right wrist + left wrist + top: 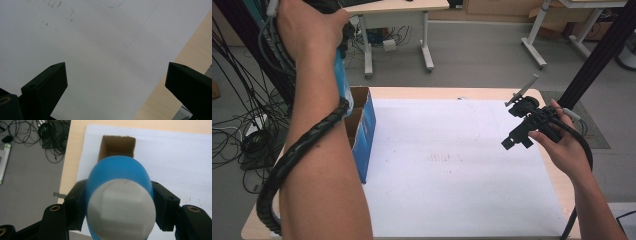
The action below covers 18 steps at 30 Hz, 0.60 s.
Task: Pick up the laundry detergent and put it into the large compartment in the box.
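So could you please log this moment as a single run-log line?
left gripper: shut on blue bottle, held above open cardboard box | right gripper: open, holding nothing, over white sheet

Grey floor (472, 55), white-legged desks (397, 10), tangled floor cables (237, 130)

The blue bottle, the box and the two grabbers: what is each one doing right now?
Blue bottle: gripped between the left gripper's jaws, held in the air above the box.
Cardboard box: open at the top, standing on the white sheet; inside too dark to tell.
Left gripper: shut on the bottle.
Right gripper: jaws wide open, holding nothing, above the white sheet.
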### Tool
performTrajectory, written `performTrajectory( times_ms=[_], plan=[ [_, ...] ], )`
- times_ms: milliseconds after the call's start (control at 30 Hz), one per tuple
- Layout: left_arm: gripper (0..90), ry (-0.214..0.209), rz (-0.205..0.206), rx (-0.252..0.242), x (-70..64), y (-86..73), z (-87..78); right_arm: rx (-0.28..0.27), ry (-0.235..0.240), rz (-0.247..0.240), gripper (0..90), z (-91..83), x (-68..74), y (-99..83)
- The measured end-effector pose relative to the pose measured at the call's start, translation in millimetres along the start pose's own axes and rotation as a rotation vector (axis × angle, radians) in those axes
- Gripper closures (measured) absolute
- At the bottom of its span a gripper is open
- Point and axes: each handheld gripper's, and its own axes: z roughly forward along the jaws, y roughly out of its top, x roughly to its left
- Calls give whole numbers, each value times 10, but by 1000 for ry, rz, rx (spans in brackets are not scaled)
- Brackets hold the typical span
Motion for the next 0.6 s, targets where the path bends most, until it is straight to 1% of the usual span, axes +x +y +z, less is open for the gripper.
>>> performTrajectory(
  times_ms=[67, 233, 367, 400, 500, 533, 600],
  plan=[
    [382, -3, -3, 5, 53, -15, 26, -2, 1, 0, 42, -2, -4, -8],
    [382, -9, -26, 8, 173, -69, 109, 1, -3, 2, 42, -7, 17, -10],
    [382, -1, -22, 16, 221, -90, 175, 3, -8, -3, 42, -4, 47, -3],
    [382, 2, -18, 19, 234, -103, 229, 2, -10, -4, 42, -3, 55, -3],
    [383, -11, -19, 23, 276, -121, 310, 2, -11, -7, 42, -2, 79, 3],
    [383, -11, -19, 23, 276, -121, 310, 3, -11, -11, 42, -2, 84, 5],
    [382, -25, -23, 27, 312, -131, 383, 5, -14, -13, 42, 2, 96, 8]
  ],
)
